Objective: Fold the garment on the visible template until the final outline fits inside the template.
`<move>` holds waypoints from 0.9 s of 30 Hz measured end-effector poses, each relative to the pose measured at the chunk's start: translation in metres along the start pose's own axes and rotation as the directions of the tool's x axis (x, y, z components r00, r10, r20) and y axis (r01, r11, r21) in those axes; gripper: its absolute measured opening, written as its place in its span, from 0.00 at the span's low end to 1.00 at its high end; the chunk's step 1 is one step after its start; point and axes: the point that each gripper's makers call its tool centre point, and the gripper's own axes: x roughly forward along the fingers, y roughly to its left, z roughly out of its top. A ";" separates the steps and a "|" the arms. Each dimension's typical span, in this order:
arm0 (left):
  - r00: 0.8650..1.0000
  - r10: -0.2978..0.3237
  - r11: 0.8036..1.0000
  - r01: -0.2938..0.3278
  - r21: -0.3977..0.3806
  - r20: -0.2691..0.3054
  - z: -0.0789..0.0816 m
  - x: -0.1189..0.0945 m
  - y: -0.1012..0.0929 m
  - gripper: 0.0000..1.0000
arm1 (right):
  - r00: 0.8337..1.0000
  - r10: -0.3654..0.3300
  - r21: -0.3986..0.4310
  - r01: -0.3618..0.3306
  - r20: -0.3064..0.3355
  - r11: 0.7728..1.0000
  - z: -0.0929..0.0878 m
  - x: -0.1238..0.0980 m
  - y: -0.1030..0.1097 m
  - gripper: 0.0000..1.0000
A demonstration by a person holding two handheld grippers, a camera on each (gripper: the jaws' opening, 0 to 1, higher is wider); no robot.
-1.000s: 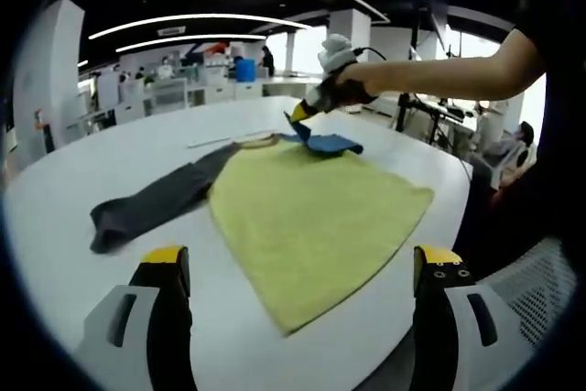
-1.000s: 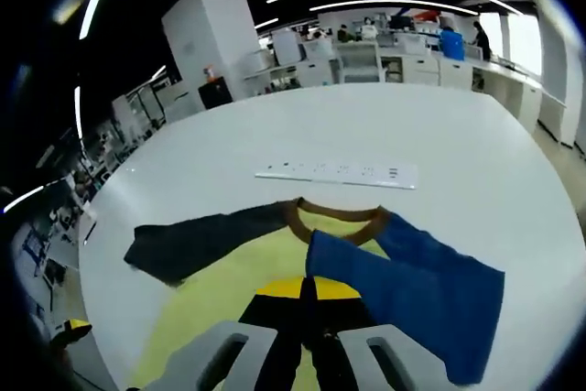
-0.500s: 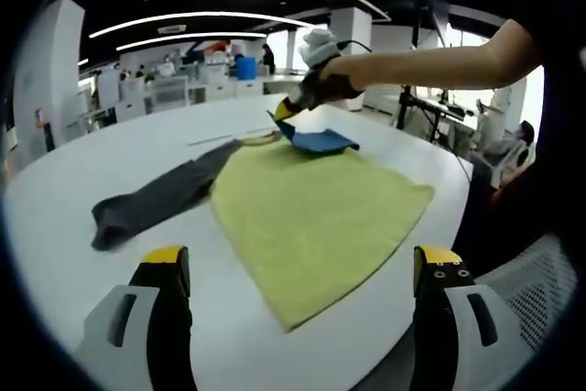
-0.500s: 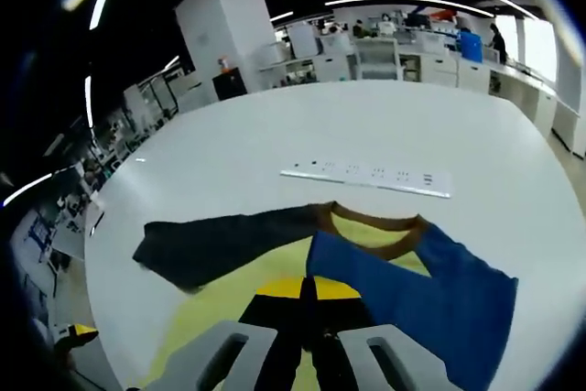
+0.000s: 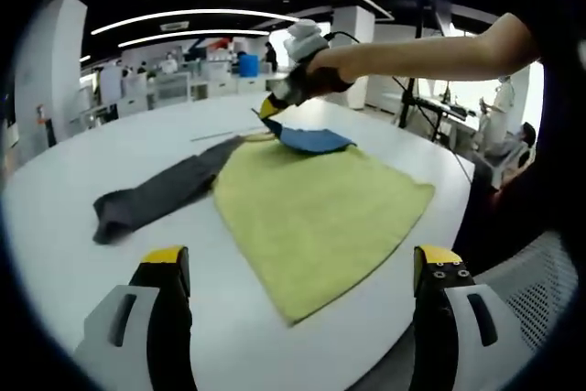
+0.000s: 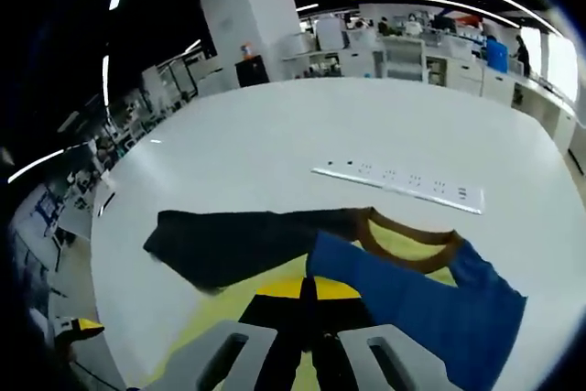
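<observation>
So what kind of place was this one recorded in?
Probably an open-plan office or lab: rows of white desks in the background, long ceiling light strips, and a large white table with an inset power strip.

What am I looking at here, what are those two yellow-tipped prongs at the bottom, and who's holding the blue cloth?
A person folds a shirt using two hand-held grippers, each carrying a camera. In the left gripper view, the prongs are the left hand-held gripper, open and empty above the white table. The right hand-held gripper, in the person's hand, is shut on the blue sleeve, lifting it over the yellow shirt body. The right gripper view looks along those closed jaws. A dark sleeve lies flat, and a white power strip sits beyond the collar.
</observation>
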 end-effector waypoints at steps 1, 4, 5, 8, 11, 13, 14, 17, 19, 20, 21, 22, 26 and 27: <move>1.000 0.000 1.000 0.000 0.000 -0.001 0.000 0.000 0.000 0.99 | 1.000 0.005 -0.001 -0.005 -0.002 1.000 0.000 0.000 0.002 0.00; 1.000 -0.001 1.000 0.001 -0.005 -0.004 -0.003 0.000 0.000 0.99 | 1.000 0.020 -0.007 -0.020 -0.002 1.000 0.002 0.003 0.011 0.00; 1.000 0.000 1.000 0.000 -0.005 -0.005 -0.003 0.000 0.001 0.99 | 1.000 0.023 -0.011 -0.023 -0.002 1.000 0.003 0.004 0.013 0.00; 1.000 0.002 1.000 -0.002 -0.006 -0.002 -0.002 -0.001 0.002 0.99 | 0.999 0.042 -0.024 -0.042 -0.007 0.999 0.004 0.009 0.023 0.00; 1.000 0.006 1.000 -0.006 -0.008 0.000 -0.003 -0.002 0.004 0.99 | 0.999 0.049 -0.042 -0.049 -0.012 0.998 0.005 0.011 0.029 0.00; 1.000 0.010 1.000 -0.010 -0.010 -0.003 -0.005 -0.004 0.006 0.99 | 0.999 0.053 -0.045 -0.053 -0.014 0.998 0.005 0.013 0.032 0.00; 1.000 0.012 1.000 -0.013 -0.012 -0.005 -0.006 -0.004 0.007 0.99 | 0.998 0.055 -0.047 -0.055 -0.016 0.997 0.005 0.015 0.033 0.00; 1.000 0.016 1.000 -0.016 -0.020 -0.007 -0.008 -0.004 0.007 0.99 | 0.998 0.066 -0.054 -0.067 -0.024 0.996 0.003 0.019 0.040 0.00; 1.000 0.017 1.000 -0.017 -0.023 -0.008 -0.008 -0.004 0.007 0.99 | 0.997 0.069 -0.065 -0.071 -0.033 0.995 -0.001 0.023 0.043 0.00; 1.000 0.016 1.000 -0.016 -0.023 -0.009 -0.009 -0.004 0.006 0.99 | 0.997 0.069 -0.069 -0.072 -0.038 0.995 -0.002 0.025 0.043 0.00; 1.000 0.016 1.000 -0.016 -0.023 -0.011 -0.009 -0.004 0.006 0.99 | 0.997 0.068 -0.071 -0.071 -0.042 0.995 -0.004 0.027 0.043 0.00; 1.000 0.015 1.000 -0.016 -0.024 -0.010 -0.009 -0.004 0.006 0.99 | 0.997 0.066 -0.069 -0.069 -0.046 0.995 -0.006 0.028 0.043 0.00; 1.000 0.015 0.999 -0.015 -0.030 -0.005 -0.010 -0.005 0.006 0.99 | 0.996 0.064 -0.059 -0.068 -0.062 0.996 -0.012 0.036 0.044 0.00; 1.000 0.015 0.999 -0.015 -0.030 -0.005 -0.010 -0.005 0.005 0.99 | 0.996 0.066 -0.056 -0.069 -0.063 0.996 -0.013 0.036 0.045 0.00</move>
